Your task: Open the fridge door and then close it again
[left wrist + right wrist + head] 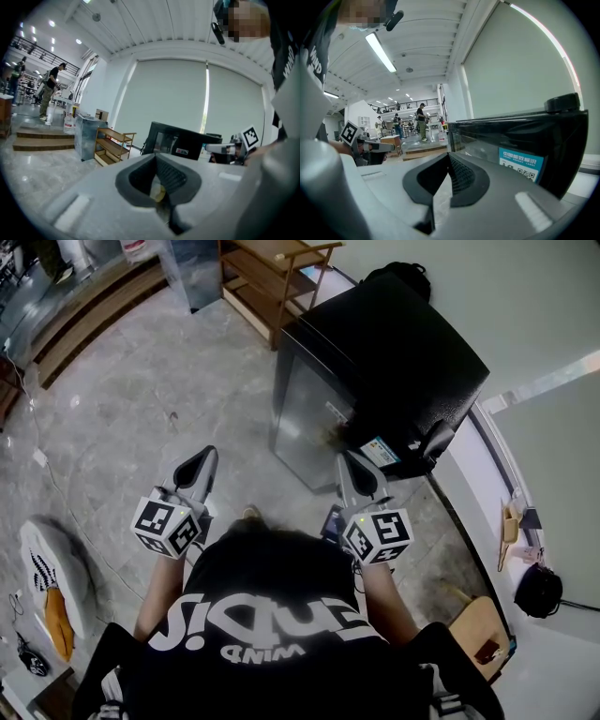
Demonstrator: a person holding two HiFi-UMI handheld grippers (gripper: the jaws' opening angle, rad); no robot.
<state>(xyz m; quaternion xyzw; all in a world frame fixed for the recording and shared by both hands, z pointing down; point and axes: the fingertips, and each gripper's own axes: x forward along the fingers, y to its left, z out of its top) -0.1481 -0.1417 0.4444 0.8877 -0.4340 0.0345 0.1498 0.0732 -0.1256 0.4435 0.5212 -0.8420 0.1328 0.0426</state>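
A small black fridge (384,362) stands on the stone floor ahead of me, its steel door (309,413) facing left and lying flush against the body. A blue label (380,452) sits on its near corner. My left gripper (199,465) is shut and empty, out over the floor to the left of the door. My right gripper (354,474) is also shut and empty, its tip close beside the labelled corner. The left gripper view shows the fridge (180,143) a way beyond the shut left gripper (157,161). The right gripper view has the fridge (520,140) close at the right of the shut right gripper (449,159).
A wooden shelf rack (272,277) and a grey wrapped cabinet (192,268) stand behind the fridge, with steps (84,315) at far left. A black bag (398,277) lies behind the fridge. A wooden stool (483,629) is at the right wall, and white gear (52,568) lies at the left.
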